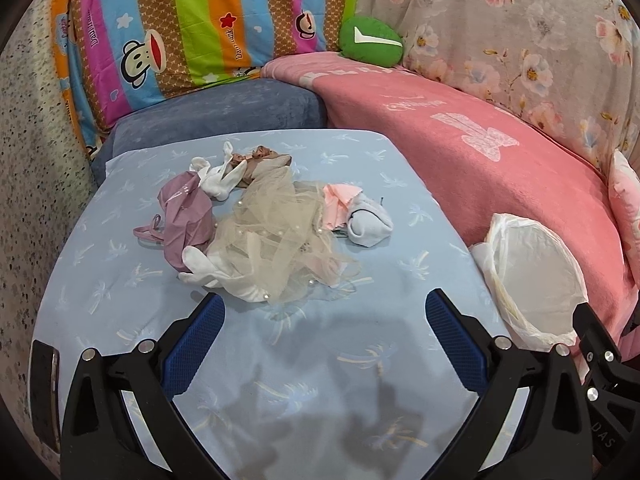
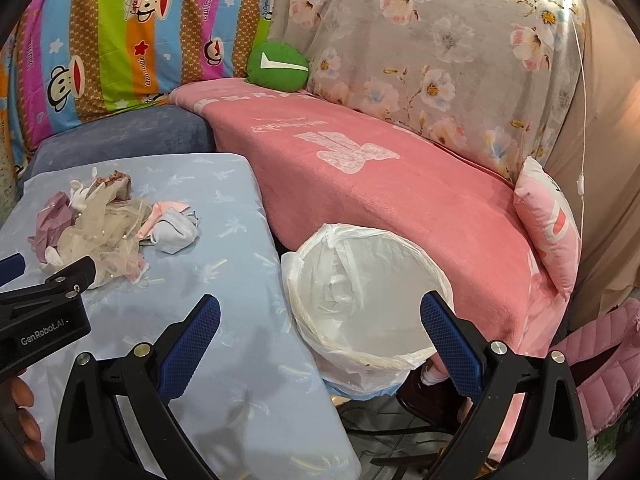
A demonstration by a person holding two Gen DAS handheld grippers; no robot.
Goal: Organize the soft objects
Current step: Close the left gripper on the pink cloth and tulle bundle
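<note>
Grippers both gaped wide, holding nothing.
Left gripper [image 1: 324, 316] hovered over the blue table cover [image 1: 300, 380], the heap of soft clothes [image 1: 256, 216] at twelve o'clock; right gripper [image 2: 320, 318] hung above the bag-lined basket [image 2: 400, 360], the pink blanket [image 2: 400, 200] beyond.

Bin [image 2: 372, 300] base hidden, dark object [image 1: 44, 392] cut off at frame edge

Right gripper [image 2: 320, 316] jaws wide apart over lined bin [image 2: 360, 292], cloth pile [image 2: 112, 224] on blue table [image 2: 240, 280]
</note>
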